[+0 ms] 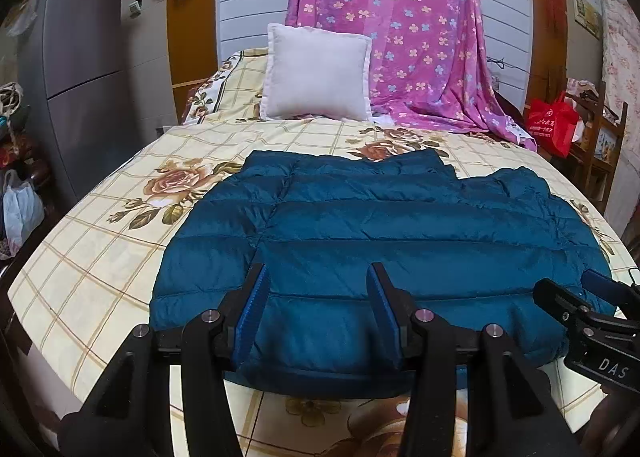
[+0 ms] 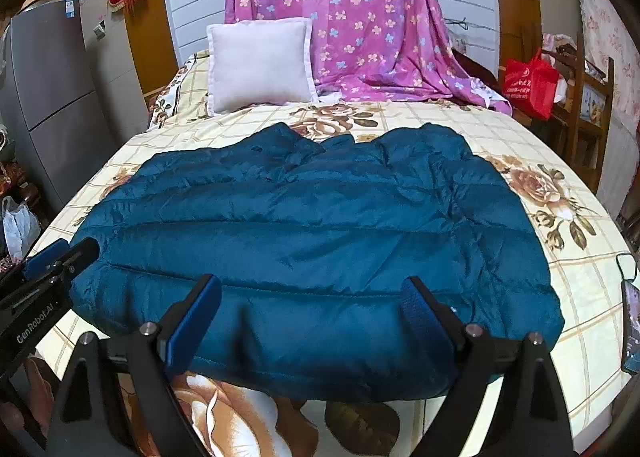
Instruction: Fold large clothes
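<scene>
Both grippers are held tilted downward over the near edge of the bed [image 1: 92, 225]. The left gripper [image 1: 318, 277] and the right gripper [image 2: 312, 289] are seen with jaws parted, nothing gripped. A quilted, puffy teal jacket [image 2: 304, 225] is spread flat near that edge on a cream floral checked sheet. A white pillow [image 1: 316, 73] is propped at the far end.
</scene>
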